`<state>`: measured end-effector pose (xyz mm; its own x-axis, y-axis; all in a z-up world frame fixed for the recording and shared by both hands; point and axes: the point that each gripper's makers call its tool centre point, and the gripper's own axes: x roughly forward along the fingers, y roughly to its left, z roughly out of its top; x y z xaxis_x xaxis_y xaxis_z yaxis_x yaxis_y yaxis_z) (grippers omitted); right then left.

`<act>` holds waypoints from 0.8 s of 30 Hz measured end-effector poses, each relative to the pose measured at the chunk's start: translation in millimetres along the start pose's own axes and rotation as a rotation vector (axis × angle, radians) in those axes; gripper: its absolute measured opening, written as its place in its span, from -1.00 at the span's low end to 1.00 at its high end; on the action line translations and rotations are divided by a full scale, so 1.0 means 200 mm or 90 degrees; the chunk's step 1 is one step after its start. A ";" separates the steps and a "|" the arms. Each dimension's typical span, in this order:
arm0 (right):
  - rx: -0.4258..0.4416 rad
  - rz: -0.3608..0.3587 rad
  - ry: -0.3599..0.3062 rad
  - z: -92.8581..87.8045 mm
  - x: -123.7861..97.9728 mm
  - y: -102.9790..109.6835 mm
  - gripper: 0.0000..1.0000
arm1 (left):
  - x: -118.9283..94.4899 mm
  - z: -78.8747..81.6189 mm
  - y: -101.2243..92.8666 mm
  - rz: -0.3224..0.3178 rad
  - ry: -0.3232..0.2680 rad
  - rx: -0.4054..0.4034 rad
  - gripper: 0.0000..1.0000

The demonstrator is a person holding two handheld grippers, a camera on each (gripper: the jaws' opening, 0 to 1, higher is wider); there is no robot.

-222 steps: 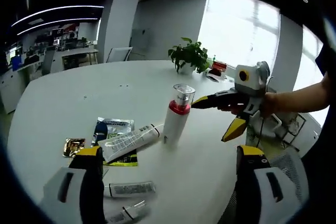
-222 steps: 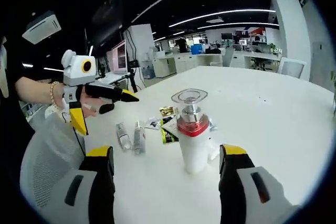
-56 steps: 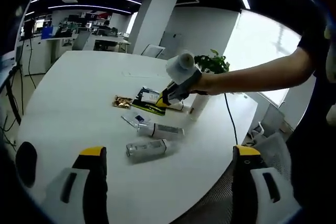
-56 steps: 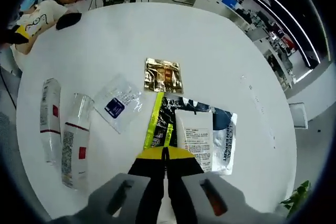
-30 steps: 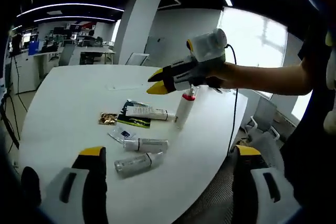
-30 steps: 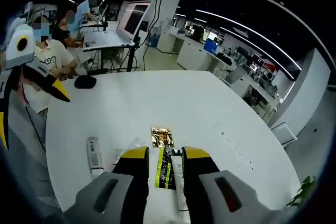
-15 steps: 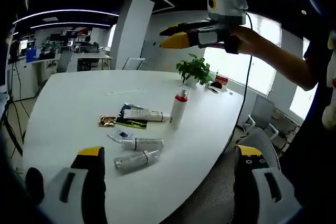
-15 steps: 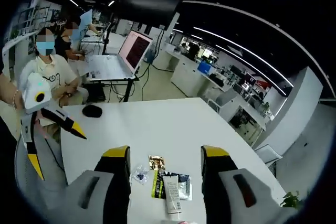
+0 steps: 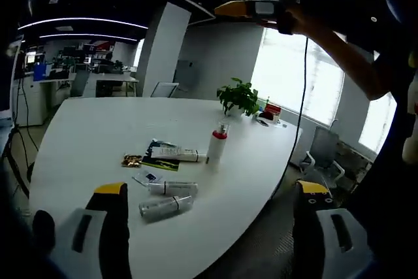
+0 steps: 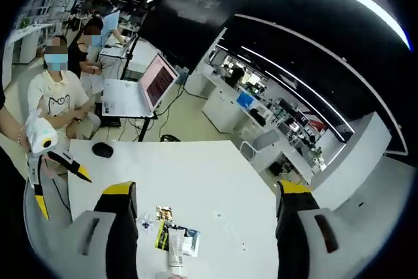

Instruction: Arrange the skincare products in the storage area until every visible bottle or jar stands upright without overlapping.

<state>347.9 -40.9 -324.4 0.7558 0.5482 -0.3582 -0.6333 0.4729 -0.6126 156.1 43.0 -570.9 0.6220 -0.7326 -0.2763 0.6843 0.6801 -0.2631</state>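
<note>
Left gripper (image 9: 206,191) has its jaws spread wide apart with nothing between them, low over the near edge of the white counter (image 9: 85,129). Right gripper (image 10: 204,194) is likewise open and empty; in the left gripper view it is held high at about 1 o'clock (image 9: 228,10), at the end of a raised arm, with its yellow-tipped jaws nearly together there.

On the counter a white pump bottle (image 9: 215,147) with a red collar and clear cap stands upright. At its 9 o'clock, just beside it, a white tube (image 9: 177,155) lies flat across dark sachets (image 9: 160,161), and a gold sachet (image 9: 132,160) lies at their 9 o'clock edge. Toward 6 o'clock from these, a small clear sachet (image 9: 148,177) lies flat, then two more tubes (image 9: 171,187) lie on their sides, one just nearer than the other, close but apart.

At 12 o'clock beyond the bottle a potted plant (image 9: 238,96) stands near the far edge. In the right gripper view the counter (image 10: 196,181) is seen from high above, with a dark mouse (image 10: 102,149) near its 10 o'clock edge and seated people by a laptop (image 10: 140,89) beyond.
</note>
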 end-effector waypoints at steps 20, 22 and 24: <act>0.072 0.198 0.304 -0.81 0.35 0.05 0.99 | 0.01 0.01 0.03 0.008 0.010 -0.044 0.98; 0.084 0.212 0.308 -0.83 0.35 0.13 0.99 | 0.01 0.01 0.04 0.017 0.010 -0.042 0.98; 0.081 0.230 0.330 -0.89 0.38 0.18 0.99 | 0.02 -0.01 0.06 0.021 0.017 -0.037 0.98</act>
<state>411.6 -105.0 -499.4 0.4531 0.2996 -0.8396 -0.8541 0.4158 -0.3125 166.1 47.9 -576.3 0.6326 -0.7095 -0.3106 0.6400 0.7047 -0.3062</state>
